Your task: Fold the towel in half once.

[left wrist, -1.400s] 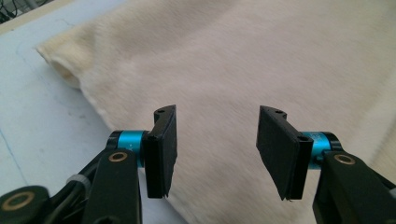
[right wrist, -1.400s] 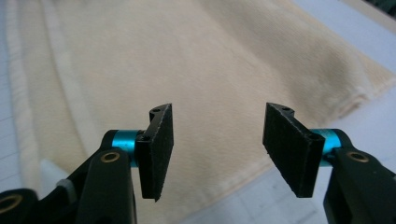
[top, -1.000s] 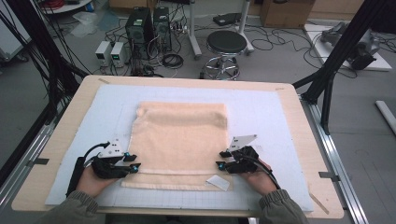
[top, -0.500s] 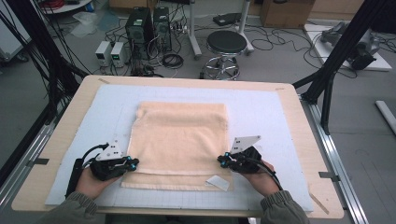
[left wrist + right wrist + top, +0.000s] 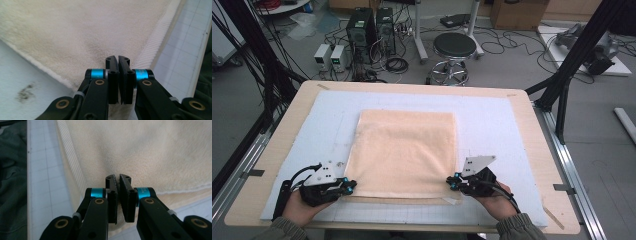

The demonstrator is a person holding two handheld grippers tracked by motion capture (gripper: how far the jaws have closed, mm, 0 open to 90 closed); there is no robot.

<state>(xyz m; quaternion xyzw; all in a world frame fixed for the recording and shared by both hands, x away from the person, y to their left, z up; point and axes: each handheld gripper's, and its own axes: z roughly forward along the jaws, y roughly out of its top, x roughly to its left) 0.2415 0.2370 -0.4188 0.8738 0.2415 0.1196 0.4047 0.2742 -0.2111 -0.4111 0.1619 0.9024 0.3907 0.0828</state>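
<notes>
A cream towel (image 5: 404,150) lies folded flat on the white mat (image 5: 492,125). My left gripper (image 5: 351,185) is shut on the towel's near left corner. My right gripper (image 5: 451,183) is shut on its near right corner. In the left gripper view the jaws (image 5: 118,58) are pressed together over the towel (image 5: 75,32), beside its ribbed border (image 5: 155,40). The right gripper view has the jaws (image 5: 117,178) pinching the cloth (image 5: 155,150) next to the ribbed hem (image 5: 72,160). A lower layer of the towel peeks out under the near edge.
The mat covers a wooden table (image 5: 277,150) whose bare rim runs all round. Beyond the far edge stand a black stool (image 5: 454,46), computer boxes (image 5: 372,30) and floor cables. Black frame posts (image 5: 572,65) rise at the right.
Both grippers have shut on the towel's near corners and risen a little with the cloth. The small white tag by the right hand is now mostly covered.
</notes>
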